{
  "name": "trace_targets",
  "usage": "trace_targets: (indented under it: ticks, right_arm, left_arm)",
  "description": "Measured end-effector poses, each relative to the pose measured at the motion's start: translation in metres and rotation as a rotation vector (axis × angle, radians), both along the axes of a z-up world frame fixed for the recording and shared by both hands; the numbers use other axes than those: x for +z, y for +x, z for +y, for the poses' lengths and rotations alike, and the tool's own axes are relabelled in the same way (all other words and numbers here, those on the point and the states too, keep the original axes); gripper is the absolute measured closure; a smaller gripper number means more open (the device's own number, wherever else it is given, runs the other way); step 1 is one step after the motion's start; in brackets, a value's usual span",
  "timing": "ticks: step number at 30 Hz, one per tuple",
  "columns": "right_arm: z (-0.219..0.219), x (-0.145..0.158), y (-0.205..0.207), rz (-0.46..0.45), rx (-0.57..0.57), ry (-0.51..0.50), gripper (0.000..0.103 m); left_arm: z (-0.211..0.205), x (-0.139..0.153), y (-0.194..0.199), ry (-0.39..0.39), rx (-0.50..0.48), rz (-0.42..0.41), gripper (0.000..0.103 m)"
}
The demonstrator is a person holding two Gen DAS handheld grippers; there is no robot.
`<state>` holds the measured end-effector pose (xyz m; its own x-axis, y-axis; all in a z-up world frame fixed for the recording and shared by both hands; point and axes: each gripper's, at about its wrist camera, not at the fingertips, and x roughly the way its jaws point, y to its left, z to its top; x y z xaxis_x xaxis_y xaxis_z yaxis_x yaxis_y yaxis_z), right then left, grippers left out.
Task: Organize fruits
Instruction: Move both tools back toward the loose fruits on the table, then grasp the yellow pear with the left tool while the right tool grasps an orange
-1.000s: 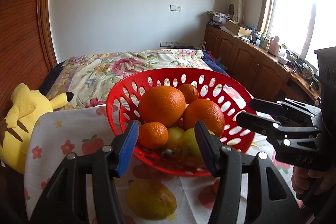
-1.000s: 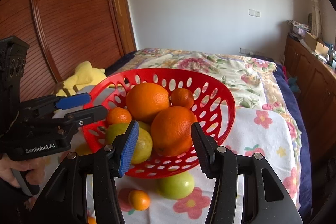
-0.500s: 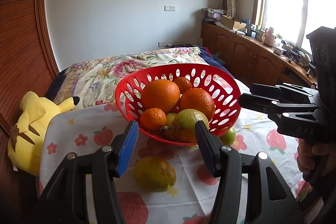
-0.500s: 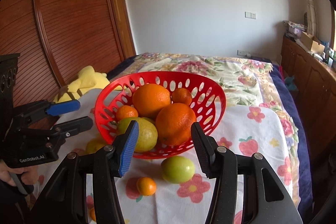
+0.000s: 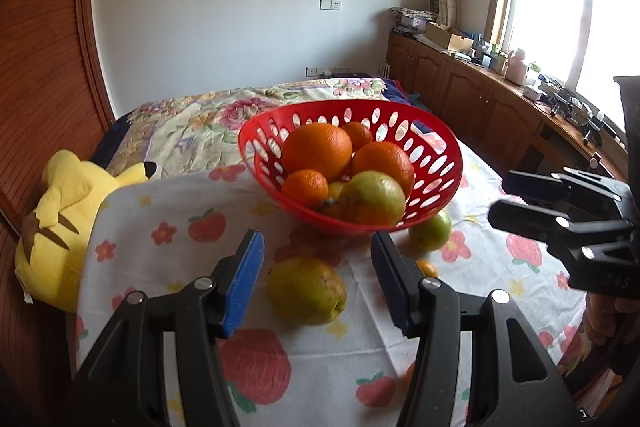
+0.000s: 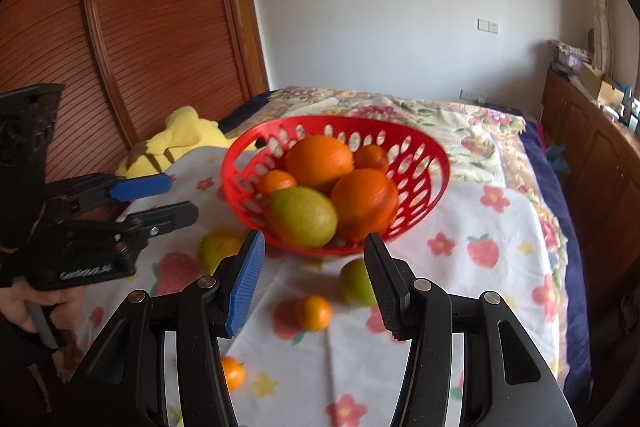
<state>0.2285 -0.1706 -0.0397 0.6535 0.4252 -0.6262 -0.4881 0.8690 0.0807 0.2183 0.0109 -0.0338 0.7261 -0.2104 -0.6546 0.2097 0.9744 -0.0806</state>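
Left wrist view: the left claw (image 5: 316, 279) hangs spread and empty over a yellow fruit (image 5: 306, 290) on the floral cloth (image 5: 168, 227), and the right claw (image 6: 314, 277) is likewise spread and empty above a green fruit (image 6: 354, 282) and a mandarin (image 6: 313, 312). Just beyond them sits the red basket (image 5: 436, 163), piled with oranges (image 5: 317, 151) and a green-yellow fruit (image 5: 372, 197). Behind it lie a yellow plush (image 5: 60, 211) and the bed (image 5: 192, 123).

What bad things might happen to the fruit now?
1. The basket is piled high; adding more might roll the big orange out.
2. The small orange lies near the cloth's front edge; a nudge could send it off.
3. The yellow fruit looks soft; a hard squeeze may bruise it.
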Motion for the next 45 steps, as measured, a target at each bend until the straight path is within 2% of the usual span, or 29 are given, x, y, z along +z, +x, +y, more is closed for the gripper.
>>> trace_targets:
  ticks: [13,29,39,45]
  right_arm:
    - [0.01,-0.031,-0.034,0.011,0.003,-0.041,0.05]
    - [0.011,-0.082,-0.053,0.121,0.021,-0.028,0.051]
    - [0.024,-0.09,-0.054,0.163,0.057,0.014,0.051]
    - [0.039,-0.098,-0.058,0.176,0.105,-0.016,0.052]
  left_arm:
    - [0.014,-0.034,-0.019,-0.023,0.019,0.058,0.047]
    - [0.019,-0.05,-0.031,-0.039,0.021,0.057,0.047]
    - [0.013,-0.058,-0.025,-0.02,0.001,0.075,0.047]
    - [0.017,-0.061,-0.024,-0.018,0.009,0.08,0.047]
